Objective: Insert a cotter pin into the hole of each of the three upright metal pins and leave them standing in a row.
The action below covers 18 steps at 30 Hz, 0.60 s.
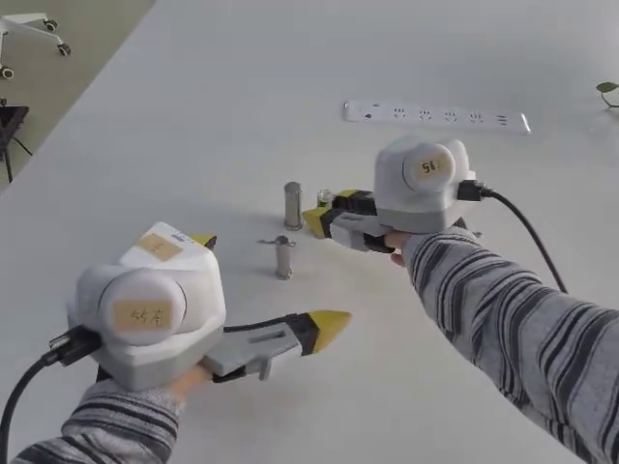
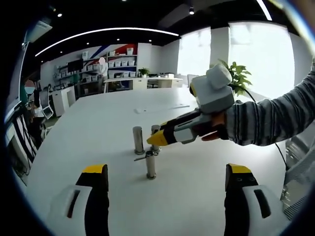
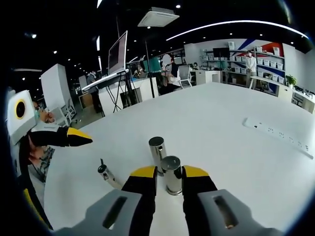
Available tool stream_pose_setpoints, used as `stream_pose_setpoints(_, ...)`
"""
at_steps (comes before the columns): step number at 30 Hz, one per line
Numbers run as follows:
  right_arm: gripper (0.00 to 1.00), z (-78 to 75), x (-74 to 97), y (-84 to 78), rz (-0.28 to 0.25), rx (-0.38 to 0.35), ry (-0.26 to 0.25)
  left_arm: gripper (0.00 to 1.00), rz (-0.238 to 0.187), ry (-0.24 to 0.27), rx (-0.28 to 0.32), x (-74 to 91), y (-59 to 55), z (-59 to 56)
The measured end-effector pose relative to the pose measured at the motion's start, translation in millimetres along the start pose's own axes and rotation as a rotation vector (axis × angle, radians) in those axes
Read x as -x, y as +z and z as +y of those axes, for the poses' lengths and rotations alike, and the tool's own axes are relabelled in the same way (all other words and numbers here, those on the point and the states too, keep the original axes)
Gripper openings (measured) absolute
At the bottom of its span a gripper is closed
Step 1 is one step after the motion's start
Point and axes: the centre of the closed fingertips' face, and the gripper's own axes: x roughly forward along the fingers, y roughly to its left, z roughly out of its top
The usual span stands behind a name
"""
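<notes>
Left gripper, nearest: jaws spread wide, nothing between them, touching nothing. It hangs just above the workbench.

Just ahead of it, in line with the gap between its jaws, stands a pinned metal pin. It is upright with its long axis vertical. A cotter pin runs crosswise through its top, level with the bench, and sticks out mostly to one side.

Right gripper, further out: it comes in from the far side, tips pointing toward the left gripper. Its jaws are drawn close around a gripped metal pin, one yellow tip on each flank, pinching it. How firm the grip is, cannot tell. This pin is upright, base on the bench.

Just past the right gripper's tips stands a bare metal pin, close beside the gripped one. It is upright, its long axis vertical.

Count: three metal pins, all standing; one cotter pin, seated in one of them; two grippers.

Well behind the right gripper, across the bench, lies a white power strip, lying flat.
</notes>
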Motion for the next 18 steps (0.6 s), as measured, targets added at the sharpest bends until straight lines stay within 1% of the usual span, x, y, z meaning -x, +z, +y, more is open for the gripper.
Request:
stream_pose_setpoints(3,0.11,-6.8,-2.4,-0.5,-0.002,-0.021,-0.007,0.99,0.000,-0.006,-0.014,1.2,0.2,-1.5)
stream_pose_setpoints(4,0.11,-5.3,-2.6,-0.7,0.001,-0.031,0.004,0.99,0.003,-0.002,-0.016,1.1,-0.6,-0.5)
stream_pose_setpoints(6,0.10,-5.3,-2.4,-1.2,0.006,-0.008,0.005,0.99,0.005,-0.008,-0.016,1.7,-1.0,-1.1)
stream_pose_setpoints(9,0.09,-3.6,-2.1,0.1,0.009,0.016,0.003,0.99,0.004,-0.002,-0.013,3.2,-0.8,0.4)
stream_pose_setpoints(11,0.08,-4.3,-1.6,1.7,0.009,0.018,0.002,0.99,-0.010,-0.012,0.000,4.0,1.3,-0.1)
stream_pose_setpoints(12,0.08,-4.9,-2.4,1.9,0.018,-0.002,0.008,0.99,-0.014,-0.013,0.005,4.5,2.3,-0.2)
stream_pose_setpoints(13,0.08,-6.3,-4.5,1.6,0.020,-0.001,0.008,0.99,-0.015,-0.012,0.002,4.6,2.7,-0.3)
stream_pose_setpoints(16,0.08,-3.9,-1.9,5.9,0.018,0.050,0.004,0.99,-0.012,-0.013,-0.013,4.8,3.2,0.2)
stream_pose_setpoints(18,0.08,-4.2,-0.5,9.2,0.013,0.053,0.009,0.99,-0.008,-0.014,-0.017,5.0,3.0,0.3)
